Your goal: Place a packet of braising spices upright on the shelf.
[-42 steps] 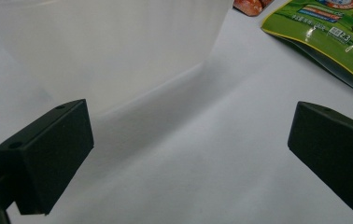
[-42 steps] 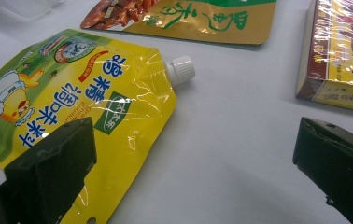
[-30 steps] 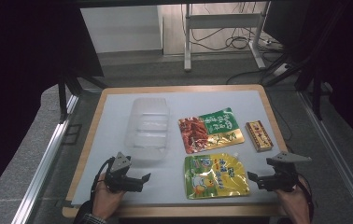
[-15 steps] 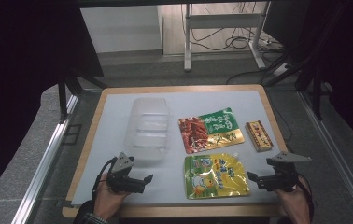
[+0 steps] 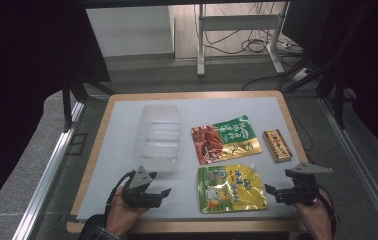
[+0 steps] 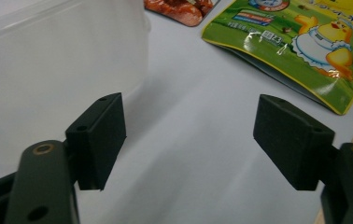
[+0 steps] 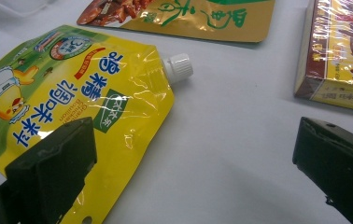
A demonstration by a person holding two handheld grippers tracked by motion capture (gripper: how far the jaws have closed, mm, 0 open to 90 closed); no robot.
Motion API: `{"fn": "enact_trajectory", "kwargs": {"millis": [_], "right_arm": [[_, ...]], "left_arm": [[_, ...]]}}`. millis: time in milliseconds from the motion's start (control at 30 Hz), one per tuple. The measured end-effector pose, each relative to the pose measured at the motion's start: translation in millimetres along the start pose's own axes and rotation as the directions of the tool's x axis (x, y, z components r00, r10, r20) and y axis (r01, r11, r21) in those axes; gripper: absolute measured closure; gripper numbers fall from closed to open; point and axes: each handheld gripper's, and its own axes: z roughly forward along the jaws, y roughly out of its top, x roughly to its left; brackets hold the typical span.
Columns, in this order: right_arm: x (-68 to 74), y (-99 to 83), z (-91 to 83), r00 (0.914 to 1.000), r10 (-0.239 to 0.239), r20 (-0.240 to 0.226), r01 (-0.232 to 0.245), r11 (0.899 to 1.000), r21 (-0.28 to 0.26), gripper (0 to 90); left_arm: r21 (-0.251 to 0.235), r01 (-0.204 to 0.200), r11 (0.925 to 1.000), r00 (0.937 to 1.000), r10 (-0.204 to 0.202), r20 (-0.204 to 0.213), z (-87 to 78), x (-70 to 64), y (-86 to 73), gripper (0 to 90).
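Observation:
A yellow-green spouted pouch (image 5: 231,187) with a cartoon chick lies flat near the front of the white mat (image 5: 122,135). Behind it lies a red-and-green snack pouch (image 5: 224,139), and a small yellow-brown box (image 5: 277,145) sits to its right. A clear plastic tub (image 5: 159,136) stands at the left. My left gripper (image 5: 163,194) hovers open just in front of the tub, with the tub (image 6: 58,70) to its left and the pouch (image 6: 300,42) ahead right. My right gripper (image 5: 269,192) is open at the pouch's right edge, near its white cap (image 7: 178,66); the box (image 7: 340,51) lies far right.
The mat lies on a wooden table (image 5: 102,125) with a raised edge. Metal rails (image 5: 47,170) run along both sides of the table. A frame with cables (image 5: 242,35) stands on the floor behind.
The left gripper has shifted slightly toward the front and right. The right gripper and all the objects stay as they were.

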Motion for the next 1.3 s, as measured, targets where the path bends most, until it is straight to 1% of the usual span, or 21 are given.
{"fn": "enact_trajectory", "kwargs": {"millis": [33,67,100,133,167,200,233,267,300,367,533,567,733,900,933,967,1000,1133,1300], "right_arm": [[0.0,0.0,0.0,1.0000,0.000,0.000,0.000,1.000,0.000,0.0],[0.0,0.0,0.0,1.0000,0.000,0.000,0.000,1.000,0.000,0.0],[0.0,0.0,0.1,1.0000,0.000,0.000,0.000,1.000,0.000,0.0],[0.0,0.0,0.1,1.0000,0.000,0.000,0.000,1.000,0.000,0.0],[0.0,0.0,0.1,1.0000,0.000,0.000,0.000,1.000,0.000,0.0],[0.1,0.1,0.1,1.0000,0.000,-0.001,0.000,1.000,0.000,0.0],[0.1,0.1,0.3,1.0000,0.001,-0.003,-0.001,1.000,0.001,0.0],[0.1,0.1,0.3,1.0000,0.001,-0.003,-0.001,1.000,0.001,0.0],[0.2,0.1,0.3,1.0000,0.000,-0.003,0.000,1.000,0.001,0.0],[0.3,0.1,0.4,1.0000,0.000,-0.002,0.000,1.000,0.001,0.0],[0.2,0.1,0.4,1.0000,-0.001,-0.004,0.001,1.000,0.001,0.0],[0.2,0.1,0.4,1.0000,-0.001,-0.004,0.001,1.000,0.001,0.0],[0.4,0.2,1.2,1.0000,-0.006,-0.005,0.006,1.000,0.003,0.0],[0.6,0.2,1.8,0.9999,-0.008,-0.007,0.008,1.000,0.004,0.0],[0.8,0.2,1.9,0.9999,-0.008,-0.009,0.008,1.000,0.006,0.0],[1.0,0.3,2.0,0.9999,-0.009,-0.008,0.009,1.000,0.007,0.0],[1.0,0.3,2.1,0.9999,-0.009,-0.009,0.009,1.000,0.007,0.0],[0.9,0.2,2.0,0.9999,-0.008,-0.009,0.009,1.000,0.007,0.0],[1.0,0.2,2.9,0.9999,-0.011,-0.011,0.011,1.000,0.012,0.0]], "left_arm": [[0.000,0.000,1.0000,1.0000,0.000,0.000,0.0,0.0,0.0,27.0],[-0.001,-0.001,1.0000,1.0000,0.001,0.009,0.7,-1.1,0.9,27.0],[-0.001,-0.004,1.0000,0.9999,0.004,0.013,1.1,-1.7,1.4,29.1],[-0.002,-0.012,0.9999,0.9996,0.012,0.025,2.5,-3.5,2.8,31.9],[-0.002,-0.012,0.9999,0.9996,0.012,0.025,2.5,-3.5,2.8,33.7],[0.002,-0.020,0.9998,0.9992,0.020,0.034,3.5,-4.5,3.4,33.7],[0.010,-0.036,0.9993,0.9985,0.036,0.042,6.0,-7.2,4.6,36.9],[0.010,-0.036,0.9993,0.9985,0.036,0.042,6.0,-7.2,4.6,38.1],[0.015,-0.048,0.9988,0.9976,0.047,0.050,7.8,-9.0,5.6,38.1],[0.014,-0.057,0.9983,0.9969,0.056,0.056,9.7,-11.4,7.1,40.9],[-0.002,-0.069,0.9976,0.9949,0.069,0.073,13.3,-15.8,11.1,47.8],[-0.002,-0.069,0.9976,0.9946,0.069,0.078,14.1,-16.3,11.6,47.8],[-0.005,-0.077,0.9970,0.9923,0.077,0.097,18.9,-18.6,14.0,54.2],[-0.011,-0.088,0.9960,0.9873,0.089,0.132,25.3,-21.5,17.4,63.2],[-0.012,-0.091,0.9958,0.9865,0.091,0.136,26.5,-22.2,17.7,67.5],[-0.009,-0.105,0.9944,0.9840,0.105,0.143,29.7,-23.9,18.8,70.0],[-0.007,-0.111,0.9938,0.9831,0.110,0.146,31.2,-24.6,19.3,72.3],[-0.015,-0.114,0.9934,0.9814,0.115,0.154,34.6,-25.6,21.6,82.3],[-0.027,-0.106,0.9940,0.9801,0.109,0.166,38.3,-25.9,24.4,88.3]]}}
